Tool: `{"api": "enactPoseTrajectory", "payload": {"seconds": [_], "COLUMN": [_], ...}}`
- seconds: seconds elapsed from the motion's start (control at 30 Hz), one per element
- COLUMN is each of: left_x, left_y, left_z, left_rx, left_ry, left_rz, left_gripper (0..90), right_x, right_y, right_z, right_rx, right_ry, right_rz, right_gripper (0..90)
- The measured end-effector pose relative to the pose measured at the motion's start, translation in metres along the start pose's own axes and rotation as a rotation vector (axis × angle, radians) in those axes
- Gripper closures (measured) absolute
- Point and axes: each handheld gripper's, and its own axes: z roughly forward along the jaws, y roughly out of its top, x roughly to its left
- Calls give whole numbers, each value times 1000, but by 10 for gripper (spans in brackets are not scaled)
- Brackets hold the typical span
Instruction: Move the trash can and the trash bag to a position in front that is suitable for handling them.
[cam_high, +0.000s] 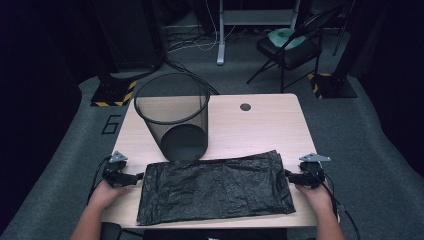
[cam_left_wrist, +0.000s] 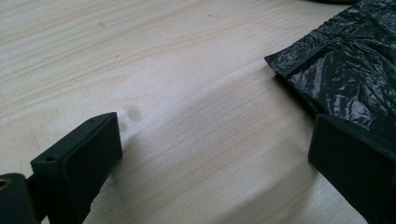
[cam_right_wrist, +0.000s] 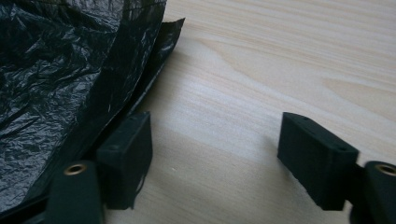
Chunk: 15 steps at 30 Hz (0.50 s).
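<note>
Pale wooden table (cam_high: 260, 125) over grey carpet, folding chair (cam_high: 290, 47) behind. Black bag (cam_high: 215, 187) spread flat across the near edge, just in front of a mesh bin (cam_high: 172, 117) (upright). Left gripper (cam_high: 134, 176) at the bag's left edge, jaws wide, holding nothing. Right gripper (cam_high: 289, 175) at the right edge, jaws likewise wide, one resting beside the plastic.

One black plastic bin bag (cam_high: 215, 186), one black wire-mesh wastebasket (cam_high: 172, 117) and two hand-held claws, left claw (cam_high: 138, 176) and right claw (cam_high: 288, 174), share one wooden bench (cam_high: 260, 130); one folding chair (cam_high: 290, 47) stands beyond.
</note>
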Motion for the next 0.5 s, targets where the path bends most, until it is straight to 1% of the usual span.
{"api": "enactPoseTrajectory", "payload": {"seconds": [0.03, 0.07, 0.13, 0.17, 0.2, 0.23, 0.27, 0.3, 0.33, 0.37, 0.4, 0.43, 0.47, 0.5], "left_x": [0, 0, 0, -1, 0, 0, 0, 0, 0, 0, 1, 0, 0, 0], "left_y": [0, 1, 1, 1, 1, 1, 1, 1, 2, 1, 1, 0, -1, -1], "left_z": [0, 0, -1, -2, -5, -5, -7, -7, -8, -8, -9, -9, -10, -10], "left_rx": [0, 13, 19, 25, 36, 36, 49, 49, 50, 51, 56, 47, 38, 38], "left_ry": [0, 2, 4, 5, 4, 4, 5, 5, 3, 4, 6, 8, 4, 4], "left_rz": [0, -7, -7, -7, -8, -8, -10, -10, -18, -17, -9, -13, -7, -7], "left_gripper": [24, 24, 25, 31, 55, 69, 89, 102, 102, 113, 121, 128, 134, 135], "right_x": [0, 0, 0, 1, 2, 2, 4, 4, 4, 6, 8, 10, 14, 14], "right_y": [0, 3, 4, 5, 8, 8, 12, 12, 13, 15, 17, 19, 24, 24], "right_z": [0, -2, -3, -4, -6, -6, -8, -8, -9, -12, -16, -20, -30, -30], "right_rx": [0, 24, 33, 51, 82, 82, 126, 126, 135, 148, 148, 137, 105, 105], "right_ry": [0, -5, -8, -12, -14, -14, -17, -17, -12, -8, -1, 6, 37, 37], "right_rz": [0, 9, 13, 23, 43, 43, 67, 67, 65, 70, 64, 65, 64, 64], "right_gripper": [270, 341, 356, 383, 401, 401, 415, 415, 413, 418, 421, 422, 435, 435]}}
